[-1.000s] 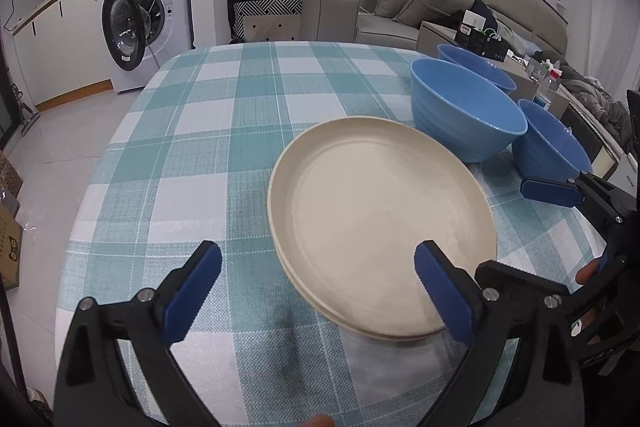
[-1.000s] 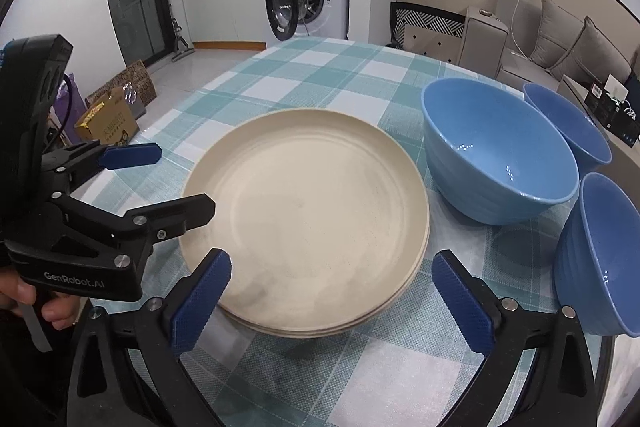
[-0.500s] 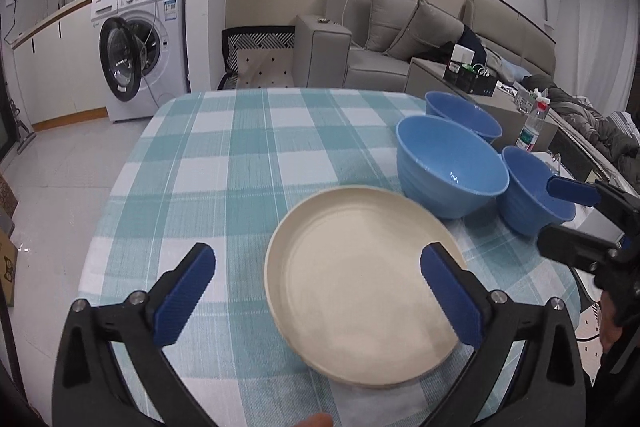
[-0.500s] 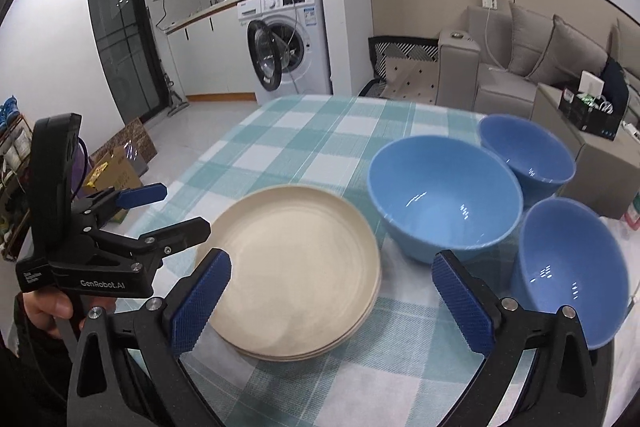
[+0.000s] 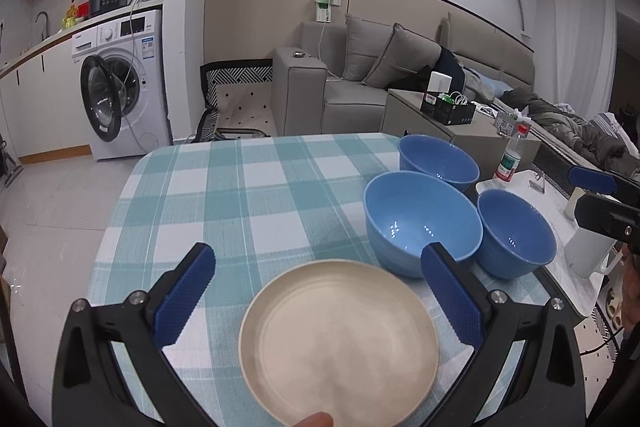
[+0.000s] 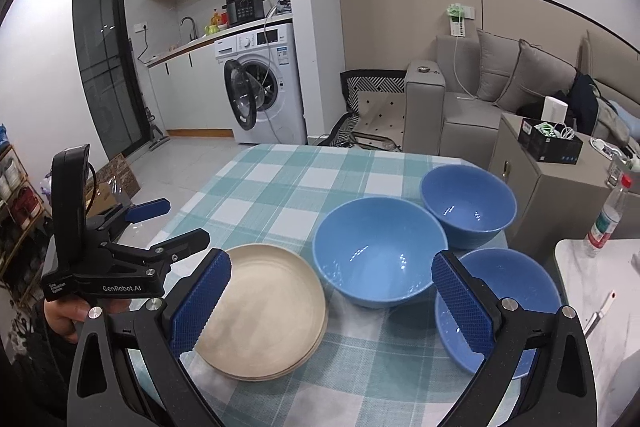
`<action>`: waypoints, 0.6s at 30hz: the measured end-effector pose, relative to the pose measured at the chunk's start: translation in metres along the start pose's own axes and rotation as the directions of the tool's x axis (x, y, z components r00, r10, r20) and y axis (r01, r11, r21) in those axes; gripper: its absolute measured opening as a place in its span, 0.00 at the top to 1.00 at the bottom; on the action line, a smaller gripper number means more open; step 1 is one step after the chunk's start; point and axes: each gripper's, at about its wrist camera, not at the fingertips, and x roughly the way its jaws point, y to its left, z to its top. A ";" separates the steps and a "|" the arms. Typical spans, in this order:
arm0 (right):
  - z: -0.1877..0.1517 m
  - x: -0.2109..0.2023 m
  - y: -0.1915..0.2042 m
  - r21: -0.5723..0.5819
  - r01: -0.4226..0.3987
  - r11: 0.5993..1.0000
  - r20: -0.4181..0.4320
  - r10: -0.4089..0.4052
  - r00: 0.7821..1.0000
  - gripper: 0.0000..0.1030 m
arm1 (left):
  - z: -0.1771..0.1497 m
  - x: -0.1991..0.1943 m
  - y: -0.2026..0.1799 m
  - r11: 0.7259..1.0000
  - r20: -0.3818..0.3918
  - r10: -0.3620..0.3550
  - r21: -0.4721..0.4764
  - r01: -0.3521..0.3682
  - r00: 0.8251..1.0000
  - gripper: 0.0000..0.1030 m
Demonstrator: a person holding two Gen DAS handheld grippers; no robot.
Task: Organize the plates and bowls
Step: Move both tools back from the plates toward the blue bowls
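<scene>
Hovering above checked tabletop (image 5: 248,195), left gripper (image 5: 316,295) and right gripper (image 6: 332,303) both spread wide, fingers empty. Cream plates (image 6: 264,311) stacked near edge; three blue bowls (image 6: 378,251) loose alongside, unnested. Likely next: grasp one bowl's rim, nest into another. Plate count unclear; nearest bowl partly hidden behind right finger.

On the table (image 6: 280,179), a stack of plates (image 6: 264,311) sits at the near left, and the biggest bowl (image 6: 378,251) stands just to its right. Behind that bowl and further right is a second bowl (image 6: 468,203), and a third bowl (image 6: 516,291) sits nearer, at the table's right edge. Beyond the table's far end, a washing machine (image 6: 260,83) stands to the left and a sofa (image 6: 480,95) to the right.
</scene>
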 end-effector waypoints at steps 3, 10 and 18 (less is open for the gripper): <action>0.005 -0.004 -0.003 -0.005 0.011 1.000 0.002 -0.011 1.000 0.01 | 0.010 0.002 -0.004 1.000 0.015 -0.007 0.013 0.007 1.000 0.00; 0.022 -0.009 -0.018 0.014 0.021 1.000 0.010 -0.022 1.000 0.01 | 0.029 0.010 -0.010 0.999 0.024 -0.019 0.031 0.018 1.000 0.00; 0.035 -0.013 -0.037 0.059 0.013 0.998 0.018 -0.014 1.000 0.01 | 0.050 0.022 -0.021 0.998 0.021 -0.045 0.055 0.044 0.999 0.00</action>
